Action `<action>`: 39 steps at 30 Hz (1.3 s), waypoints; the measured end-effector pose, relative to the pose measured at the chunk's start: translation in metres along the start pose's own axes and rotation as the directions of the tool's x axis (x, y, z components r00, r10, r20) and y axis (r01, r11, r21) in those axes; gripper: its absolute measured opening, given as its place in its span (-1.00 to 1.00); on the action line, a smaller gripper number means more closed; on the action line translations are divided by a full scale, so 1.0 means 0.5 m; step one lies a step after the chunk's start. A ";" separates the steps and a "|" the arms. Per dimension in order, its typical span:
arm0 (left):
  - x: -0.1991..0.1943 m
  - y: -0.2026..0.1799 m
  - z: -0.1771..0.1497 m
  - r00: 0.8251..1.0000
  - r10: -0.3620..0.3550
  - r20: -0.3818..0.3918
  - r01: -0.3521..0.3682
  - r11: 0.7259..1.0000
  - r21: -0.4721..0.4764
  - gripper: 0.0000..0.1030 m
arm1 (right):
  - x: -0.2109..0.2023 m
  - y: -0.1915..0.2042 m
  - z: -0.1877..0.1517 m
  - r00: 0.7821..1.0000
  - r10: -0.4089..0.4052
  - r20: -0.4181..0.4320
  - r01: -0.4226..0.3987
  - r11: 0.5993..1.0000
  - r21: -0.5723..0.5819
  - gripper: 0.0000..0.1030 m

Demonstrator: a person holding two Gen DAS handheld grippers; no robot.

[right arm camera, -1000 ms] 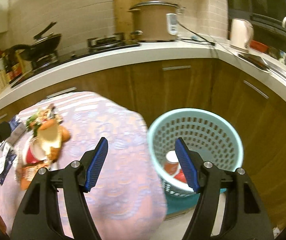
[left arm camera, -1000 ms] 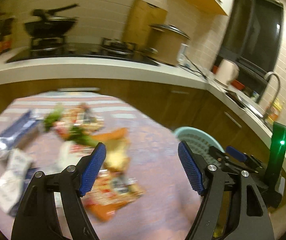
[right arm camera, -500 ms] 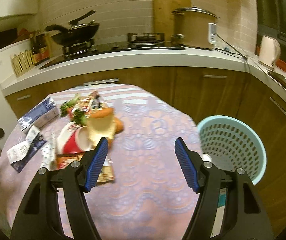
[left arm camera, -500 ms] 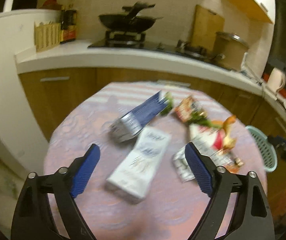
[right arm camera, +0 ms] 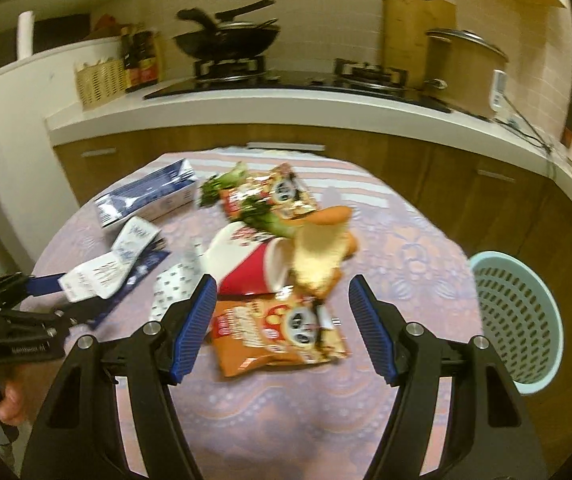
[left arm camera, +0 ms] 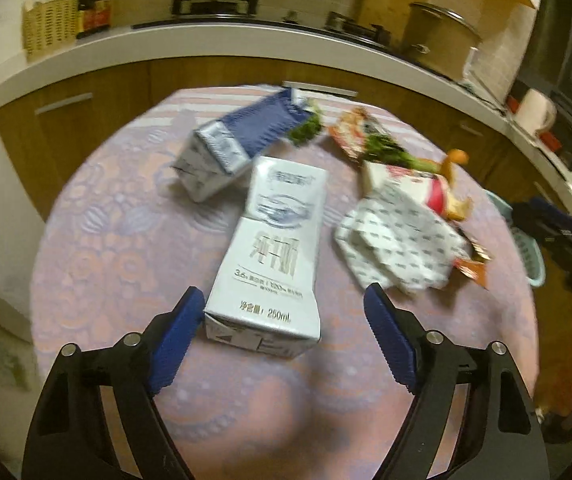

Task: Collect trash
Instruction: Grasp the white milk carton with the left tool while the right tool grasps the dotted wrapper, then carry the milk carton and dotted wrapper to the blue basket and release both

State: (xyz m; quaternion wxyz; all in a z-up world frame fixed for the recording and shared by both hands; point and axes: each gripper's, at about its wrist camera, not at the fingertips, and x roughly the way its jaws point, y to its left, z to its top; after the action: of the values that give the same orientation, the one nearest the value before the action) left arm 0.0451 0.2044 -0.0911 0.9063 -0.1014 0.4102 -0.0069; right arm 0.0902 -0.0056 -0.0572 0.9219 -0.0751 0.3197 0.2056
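Observation:
A round table with a pink cloth (left arm camera: 118, 248) holds trash. My left gripper (left arm camera: 284, 338) is open, its jaws either side of the near end of a white 250 ml milk carton (left arm camera: 276, 248). A blue carton (left arm camera: 242, 140) lies behind it, a crumpled white wrapper (left arm camera: 397, 240) to its right. My right gripper (right arm camera: 284, 330) is open just above an orange snack bag (right arm camera: 278, 328). Behind that lie a red and white paper cup (right arm camera: 246, 260), peel (right arm camera: 317, 256) and greens (right arm camera: 226, 184). A light blue trash basket (right arm camera: 517, 316) stands right of the table.
The left gripper (right arm camera: 50, 296) shows in the right wrist view at the table's left. A kitchen counter (right arm camera: 286, 108) with a stove, wok (right arm camera: 226, 40) and pot (right arm camera: 465, 68) runs behind the table. Wooden cabinets (right arm camera: 425, 176) stand below it.
My left gripper has swung left from the basket side and closed in on the white milk carton. My right gripper has turned from the basket to the trash pile and come nearer.

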 end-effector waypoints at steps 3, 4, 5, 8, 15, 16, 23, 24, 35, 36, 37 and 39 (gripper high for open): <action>0.006 -0.013 -0.001 1.000 0.021 -0.002 -0.021 1.000 0.016 0.53 | 0.022 0.021 0.000 1.000 0.021 -0.023 -0.021 1.000 -0.010 0.26; 0.011 -0.015 0.000 0.999 0.042 -0.001 -0.042 0.999 0.024 0.53 | 0.031 0.025 0.001 0.999 0.030 -0.032 -0.031 0.999 -0.011 0.26; 0.017 -0.016 0.001 0.998 0.067 0.000 -0.067 0.997 0.033 0.53 | 0.037 0.028 0.001 0.999 0.036 -0.040 -0.037 0.999 -0.009 0.26; 0.032 -0.015 0.007 0.995 0.099 -0.011 -0.099 0.994 0.038 0.33 | 0.059 0.037 0.000 0.996 0.049 -0.068 -0.050 0.999 -0.009 0.25; 0.044 -0.015 0.000 0.994 0.108 -0.010 -0.108 0.993 0.037 0.04 | 0.096 0.041 -0.006 0.993 0.052 -0.111 -0.053 0.999 -0.009 0.25; 0.038 -0.014 -0.005 0.995 0.100 -0.004 -0.100 0.994 0.033 0.04 | 0.100 0.040 -0.007 0.992 0.055 -0.117 -0.056 0.998 -0.005 0.25; 0.012 -0.012 -0.003 0.998 0.066 0.022 -0.066 0.998 0.009 0.04 | 0.145 0.050 -0.011 0.970 0.153 -0.187 -0.149 0.988 0.039 -0.24; 0.007 -0.011 -0.004 0.998 0.060 0.026 -0.061 0.998 0.008 0.04 | 0.152 0.054 -0.011 0.966 0.168 -0.197 -0.162 0.986 0.044 -0.36; -0.040 -0.044 0.009 0.996 0.030 0.086 -0.032 0.999 0.021 0.04 | 0.069 0.051 0.021 0.982 0.176 -0.072 -0.175 0.984 0.027 -0.92; -0.047 -0.048 0.012 0.995 0.027 0.096 -0.029 0.999 0.020 0.04 | 0.061 0.046 0.028 0.983 0.176 -0.060 -0.175 0.984 0.030 -0.92; -0.053 -0.053 0.016 0.994 0.023 0.104 -0.025 1.000 0.018 0.04 | 0.050 0.042 0.032 0.984 0.172 -0.045 -0.171 0.985 0.032 -0.92; -0.064 -0.061 0.024 0.992 0.016 0.122 -0.018 1.000 0.020 0.04 | 0.031 0.033 0.042 0.988 0.153 -0.018 -0.152 0.988 0.030 -0.92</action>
State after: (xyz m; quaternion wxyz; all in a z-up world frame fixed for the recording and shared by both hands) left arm 0.0348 0.1796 -0.0540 0.9306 -0.0888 0.3550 0.0027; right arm 0.1057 0.0203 -0.0506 0.9013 -0.0396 0.3364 0.2701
